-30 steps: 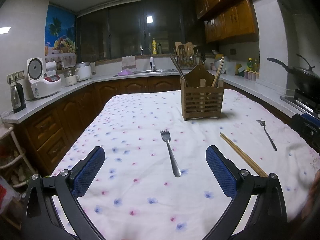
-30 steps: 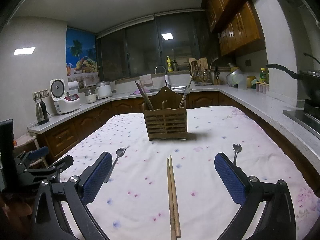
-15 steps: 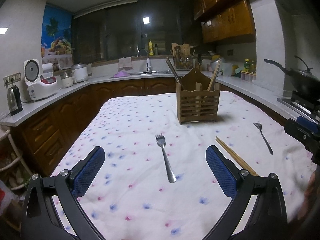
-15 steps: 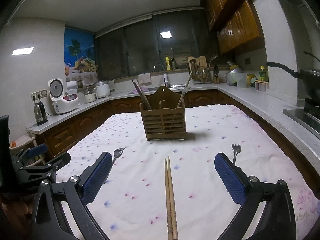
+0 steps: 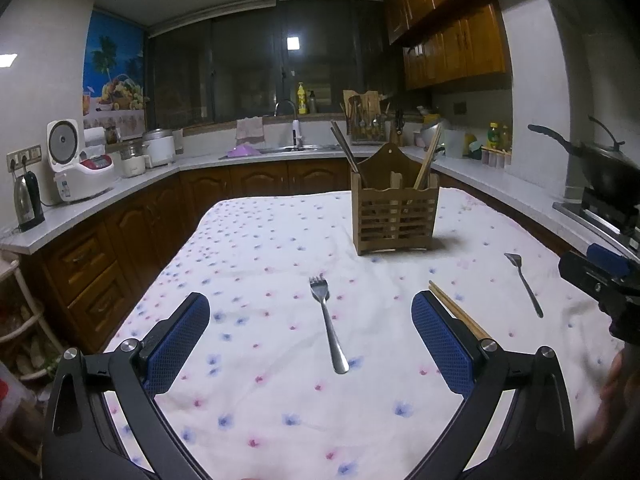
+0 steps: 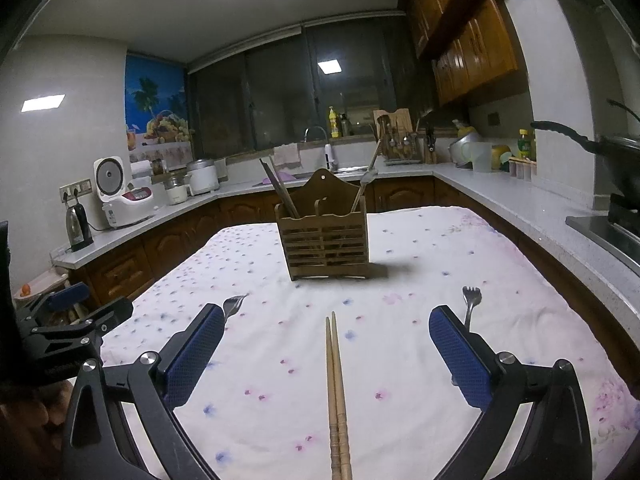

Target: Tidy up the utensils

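Observation:
A wooden utensil holder stands upright at the far middle of the floral tablecloth, with chopsticks and a utensil handle sticking out. A metal fork lies flat between the fingers of my left gripper, which is open above the cloth. A pair of wooden chopsticks lies centred under my open right gripper. A second fork lies to the right. The first fork's tines peek past my right gripper's left finger.
The table's tablecloth drops off at the left edge toward wooden cabinets. A rice cooker and kettle sit on the left counter. A wok sits on the stove at right. A sink area lies behind.
Both grippers have drifted slightly: the fork has shifted a little left and closer in the left wrist view, and the chopsticks sit more centred in the right wrist view. Nothing was grasped.

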Action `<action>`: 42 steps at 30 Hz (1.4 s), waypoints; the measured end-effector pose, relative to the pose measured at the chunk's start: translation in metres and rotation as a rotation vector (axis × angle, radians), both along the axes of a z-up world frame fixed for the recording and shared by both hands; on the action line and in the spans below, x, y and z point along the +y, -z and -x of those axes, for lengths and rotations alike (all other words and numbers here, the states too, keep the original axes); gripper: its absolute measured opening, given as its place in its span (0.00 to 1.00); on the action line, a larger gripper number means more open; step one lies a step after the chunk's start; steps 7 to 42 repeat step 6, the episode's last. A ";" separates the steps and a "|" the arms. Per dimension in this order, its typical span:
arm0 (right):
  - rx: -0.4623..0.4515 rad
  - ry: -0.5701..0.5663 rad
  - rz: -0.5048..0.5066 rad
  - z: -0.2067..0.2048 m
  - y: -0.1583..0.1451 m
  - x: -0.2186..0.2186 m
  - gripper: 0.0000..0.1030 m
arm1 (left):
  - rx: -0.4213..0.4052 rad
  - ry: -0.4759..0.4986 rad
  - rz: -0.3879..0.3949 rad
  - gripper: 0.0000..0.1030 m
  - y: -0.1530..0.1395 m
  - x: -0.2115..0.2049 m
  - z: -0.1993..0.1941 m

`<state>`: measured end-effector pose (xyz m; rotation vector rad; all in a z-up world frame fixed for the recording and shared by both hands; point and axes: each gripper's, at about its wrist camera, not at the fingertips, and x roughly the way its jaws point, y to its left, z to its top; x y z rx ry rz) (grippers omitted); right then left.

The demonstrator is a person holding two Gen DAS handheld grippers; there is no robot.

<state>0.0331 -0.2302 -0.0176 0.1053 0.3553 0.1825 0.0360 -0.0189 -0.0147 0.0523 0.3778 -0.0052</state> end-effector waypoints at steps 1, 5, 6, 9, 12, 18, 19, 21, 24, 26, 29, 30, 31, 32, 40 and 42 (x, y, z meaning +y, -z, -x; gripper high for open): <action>0.001 0.001 -0.001 -0.002 0.001 -0.002 1.00 | -0.001 -0.001 0.000 1.00 0.000 0.000 0.000; 0.004 0.003 -0.002 -0.003 0.002 0.001 1.00 | 0.005 0.009 0.008 1.00 -0.003 0.000 -0.001; 0.005 0.003 -0.002 -0.003 0.002 0.002 1.00 | 0.005 0.011 0.010 1.00 -0.004 0.000 -0.002; 0.005 0.003 -0.002 -0.003 0.002 0.002 1.00 | 0.005 0.011 0.010 1.00 -0.004 0.000 -0.002; 0.005 0.003 -0.002 -0.003 0.002 0.002 1.00 | 0.005 0.011 0.010 1.00 -0.004 0.000 -0.002; 0.005 0.003 -0.002 -0.003 0.002 0.002 1.00 | 0.005 0.011 0.010 1.00 -0.004 0.000 -0.002; 0.005 0.003 -0.002 -0.003 0.002 0.002 1.00 | 0.005 0.011 0.010 1.00 -0.004 0.000 -0.002; 0.005 0.003 -0.002 -0.003 0.002 0.002 1.00 | 0.005 0.011 0.010 1.00 -0.004 0.000 -0.002; 0.005 0.003 -0.002 -0.003 0.002 0.002 1.00 | 0.005 0.011 0.010 1.00 -0.004 0.000 -0.002; 0.005 0.003 -0.002 -0.003 0.002 0.002 1.00 | 0.005 0.011 0.010 1.00 -0.004 0.000 -0.002; 0.005 0.003 -0.002 -0.003 0.002 0.002 1.00 | 0.005 0.011 0.010 1.00 -0.004 0.000 -0.002; 0.005 0.003 -0.002 -0.003 0.002 0.002 1.00 | 0.005 0.011 0.010 1.00 -0.004 0.000 -0.002; 0.005 0.003 -0.002 -0.003 0.002 0.002 1.00 | 0.005 0.011 0.010 1.00 -0.004 0.000 -0.002; 0.005 0.003 -0.002 -0.003 0.002 0.002 1.00 | 0.005 0.011 0.010 1.00 -0.004 0.000 -0.002; 0.005 0.003 -0.002 -0.003 0.002 0.002 1.00 | 0.005 0.011 0.010 1.00 -0.004 0.000 -0.002; 0.005 0.003 -0.002 -0.003 0.002 0.002 1.00 | 0.005 0.011 0.010 1.00 -0.004 0.000 -0.002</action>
